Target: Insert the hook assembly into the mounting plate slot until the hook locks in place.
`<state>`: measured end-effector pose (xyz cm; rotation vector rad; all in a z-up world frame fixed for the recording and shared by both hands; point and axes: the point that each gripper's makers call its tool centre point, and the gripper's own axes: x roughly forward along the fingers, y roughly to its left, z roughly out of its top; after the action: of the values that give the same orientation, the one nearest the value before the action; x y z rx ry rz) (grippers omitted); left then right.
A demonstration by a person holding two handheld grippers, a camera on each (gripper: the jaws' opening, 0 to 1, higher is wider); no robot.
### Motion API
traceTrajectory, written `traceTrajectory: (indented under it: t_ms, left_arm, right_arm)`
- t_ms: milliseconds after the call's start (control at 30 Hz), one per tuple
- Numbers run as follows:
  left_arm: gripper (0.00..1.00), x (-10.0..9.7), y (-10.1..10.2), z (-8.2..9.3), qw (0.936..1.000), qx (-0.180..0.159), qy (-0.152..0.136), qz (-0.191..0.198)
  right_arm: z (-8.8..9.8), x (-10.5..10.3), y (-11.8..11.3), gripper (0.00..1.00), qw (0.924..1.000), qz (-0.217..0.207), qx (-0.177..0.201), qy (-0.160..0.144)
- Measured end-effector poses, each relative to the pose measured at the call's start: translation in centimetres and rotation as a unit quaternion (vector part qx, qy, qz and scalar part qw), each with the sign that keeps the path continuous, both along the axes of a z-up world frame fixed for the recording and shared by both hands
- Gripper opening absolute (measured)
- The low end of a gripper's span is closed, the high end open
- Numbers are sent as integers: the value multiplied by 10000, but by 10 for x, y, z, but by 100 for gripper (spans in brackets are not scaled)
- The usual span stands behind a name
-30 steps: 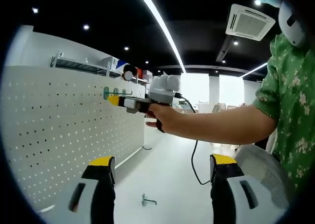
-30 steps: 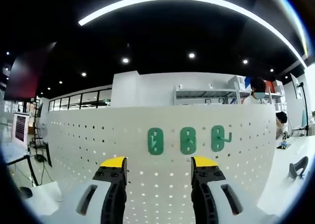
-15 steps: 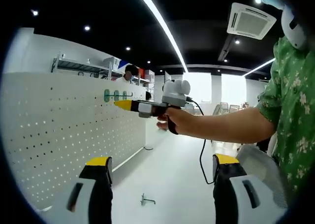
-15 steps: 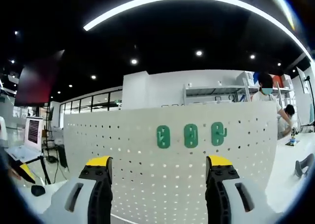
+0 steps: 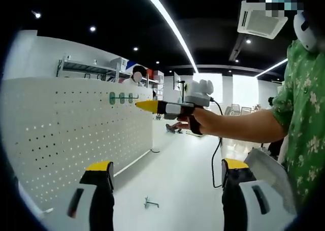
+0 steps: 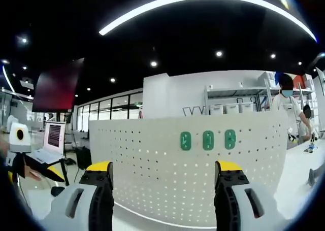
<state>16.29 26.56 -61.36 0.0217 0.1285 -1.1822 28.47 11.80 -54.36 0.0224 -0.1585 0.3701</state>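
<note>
A white pegboard (image 6: 203,165) stands upright on the table with three green mounting plates (image 6: 208,140) in a row near its top edge; they are too small to show any hook. From the side, the pegboard (image 5: 76,134) and the plates (image 5: 120,97) are on the left. A small metal hook (image 5: 149,203) lies on the white table between my left gripper's jaws. My left gripper (image 5: 165,172) is open and empty. My right gripper (image 6: 165,172) is open and empty, back from the pegboard. A hand holds the right gripper (image 5: 147,105) in the air, pointing at the plates.
The white table (image 5: 177,180) runs along the pegboard's foot. A person in a green flowered shirt (image 5: 304,114) stands at the right. A laptop (image 6: 53,139) sits at the left, with the left gripper (image 6: 51,174) near it. A masked person (image 6: 287,96) stands by shelves behind the board.
My right gripper has drawn back from the pegboard, so the plates look smaller, and its jaws stand wider than a second ago. The left gripper's view has barely shifted.
</note>
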Motion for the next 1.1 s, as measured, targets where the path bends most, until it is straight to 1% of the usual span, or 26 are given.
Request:
traceTrajectory:
  t_ms: [133, 433, 533, 733, 900, 1100]
  left_arm:
    - [90, -4, 2, -1, 10000, 21, 2, 70]
    - [91, -12, 8, -3, 9997, 28, 2, 246]
    - [91, -15, 9, -5, 9995, 36, 14, 309]
    - [90, -19, 12, -13, 9990, 48, 73, 444]
    - [90, -24, 12, -19, 9985, 51, 122, 529]
    - [90, -30, 11, -30, 9977, 91, 208, 645]
  right_arm:
    - [-4, -13, 0, 83, 9999, 121, 23, 53]
    - [-13, -40, 7, 83, 9990, 392, -140, 168]
    - [-18, -53, 11, 83, 9984, 485, -174, 213]
    - [-39, -74, 12, 82, 9965, 646, -273, 448]
    - [-52, -87, 10, 82, 9949, 738, -344, 603]
    - [-70, -102, 9, 82, 9920, 883, -442, 790]
